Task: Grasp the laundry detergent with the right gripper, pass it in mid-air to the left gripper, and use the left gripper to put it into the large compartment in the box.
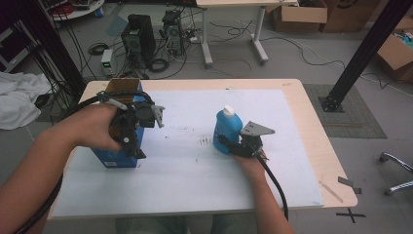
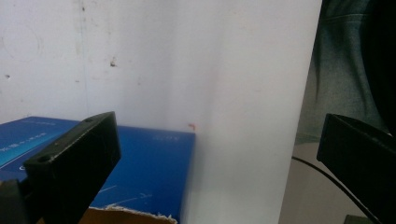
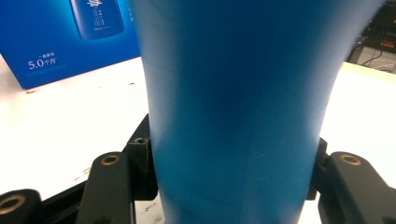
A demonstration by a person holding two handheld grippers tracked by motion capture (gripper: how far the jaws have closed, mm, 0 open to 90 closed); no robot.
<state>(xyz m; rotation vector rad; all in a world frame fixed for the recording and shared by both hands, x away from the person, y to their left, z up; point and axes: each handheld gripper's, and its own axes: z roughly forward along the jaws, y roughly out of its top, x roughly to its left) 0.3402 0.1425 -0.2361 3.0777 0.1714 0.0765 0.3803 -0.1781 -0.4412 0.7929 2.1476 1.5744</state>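
Blue bottle (image 1: 227,127) between right tongs (image 1: 225,143)

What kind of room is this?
Probably a lab or workshop: computer towers and loose cables on the floor, cardboard boxes behind, and a plain work table.

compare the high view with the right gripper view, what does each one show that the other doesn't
High view alone: the bottle's white cap, the left tongs by the box's open top, and both forearms. Right gripper view alone: the right tongs pressed on both sides of the blue bottle, and the printing on the blue box. Both show the bottle, the box and the white table.
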